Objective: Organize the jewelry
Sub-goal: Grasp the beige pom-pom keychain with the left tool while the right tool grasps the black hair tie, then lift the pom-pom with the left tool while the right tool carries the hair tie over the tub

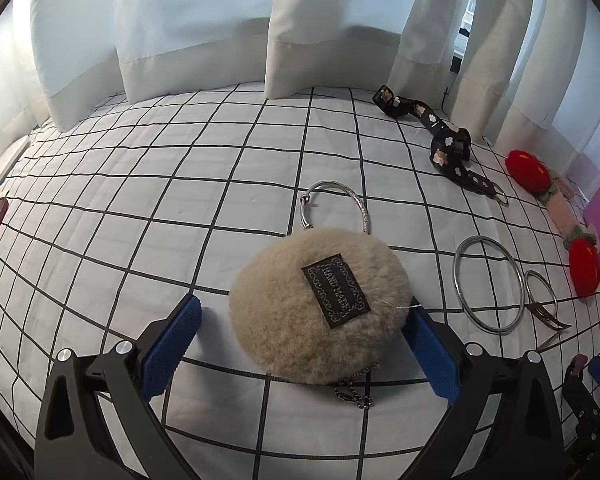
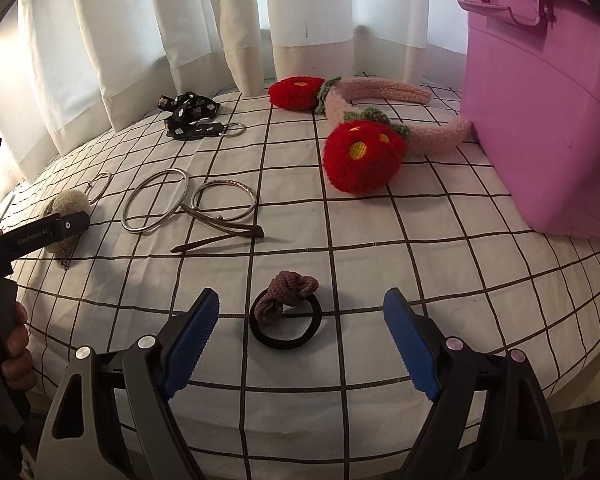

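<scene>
On the checked bed sheet (image 2: 292,208), the left tongs (image 1: 300,336) stand wide around a fluffy beige pouch (image 1: 320,304), one blue pad touching its side. Nearby, the right tongs (image 2: 300,340) are wide open too, with a black hair tie (image 2: 286,318) lying between them, untouched. Silver bangles (image 2: 156,200) lie beside a pink box (image 2: 540,120).

Beige fluffy pouch (image 1: 320,304), red pompom headband (image 2: 362,160), pink box (image 2: 540,120), black-gridded white sheet (image 2: 300,240).

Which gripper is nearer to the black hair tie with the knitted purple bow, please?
Right. The right gripper has its open jaws on either side of the hair tie; the left gripper is off at the fluffy pouch.
</scene>
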{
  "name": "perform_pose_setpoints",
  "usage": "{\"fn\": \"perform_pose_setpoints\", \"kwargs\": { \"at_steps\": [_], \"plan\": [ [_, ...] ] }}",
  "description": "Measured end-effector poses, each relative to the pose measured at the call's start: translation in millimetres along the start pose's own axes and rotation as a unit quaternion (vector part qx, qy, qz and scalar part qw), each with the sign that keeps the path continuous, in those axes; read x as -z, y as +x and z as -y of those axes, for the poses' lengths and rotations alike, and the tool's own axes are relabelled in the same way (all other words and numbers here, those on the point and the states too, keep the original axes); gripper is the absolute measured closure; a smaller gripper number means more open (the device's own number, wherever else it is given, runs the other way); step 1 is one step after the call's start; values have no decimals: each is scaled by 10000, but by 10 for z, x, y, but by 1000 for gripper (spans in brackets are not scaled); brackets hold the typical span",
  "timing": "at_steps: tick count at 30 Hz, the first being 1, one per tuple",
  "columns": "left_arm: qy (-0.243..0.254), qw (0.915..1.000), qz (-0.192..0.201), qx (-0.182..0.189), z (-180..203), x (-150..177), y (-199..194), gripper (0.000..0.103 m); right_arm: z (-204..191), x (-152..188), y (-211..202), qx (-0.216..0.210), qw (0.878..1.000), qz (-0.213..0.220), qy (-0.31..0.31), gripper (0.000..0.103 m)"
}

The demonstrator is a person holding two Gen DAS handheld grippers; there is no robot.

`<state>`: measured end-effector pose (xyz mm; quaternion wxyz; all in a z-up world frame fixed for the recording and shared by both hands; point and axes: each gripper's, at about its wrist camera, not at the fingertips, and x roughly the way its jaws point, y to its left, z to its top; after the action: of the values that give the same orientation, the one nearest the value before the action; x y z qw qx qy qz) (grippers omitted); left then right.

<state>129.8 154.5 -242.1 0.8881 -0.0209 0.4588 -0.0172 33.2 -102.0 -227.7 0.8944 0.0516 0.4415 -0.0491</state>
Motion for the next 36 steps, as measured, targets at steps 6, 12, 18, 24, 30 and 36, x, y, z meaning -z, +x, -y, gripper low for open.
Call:
{"fn": "perform_pose_setpoints", "kwargs": {
  "at_steps": [6, 12, 18, 24, 30, 36],
  "plan": [
    [154, 9996, -7, -218, 81, -15, 50, 6, -73, 30, 43, 247, 9993, 93, -272, 22],
    [119, 9996, 42, -259, 85, -25, 67, 6, -82, 54, 50, 266, 9986, 303, -336, 23],
    [178, 9997, 65, -178, 92, -26, 54, 13, -113, 42, 41, 152, 9983, 344, -440, 27],
    [273, 9995, 109, -79, 148, -3, -18, 36, -250, 47, -3, 14, 9968, 379, -709, 59],
    [185, 9997, 157, -28, 113, 22, -56, 45, -237, 48, -22, -41, 9971, 365, -663, 78],
    [-15, 9998, 202, 64, 31, 48, -133, 46, -223, 71, -47, -85, 9976, 365, -590, 80]
  ]
}}
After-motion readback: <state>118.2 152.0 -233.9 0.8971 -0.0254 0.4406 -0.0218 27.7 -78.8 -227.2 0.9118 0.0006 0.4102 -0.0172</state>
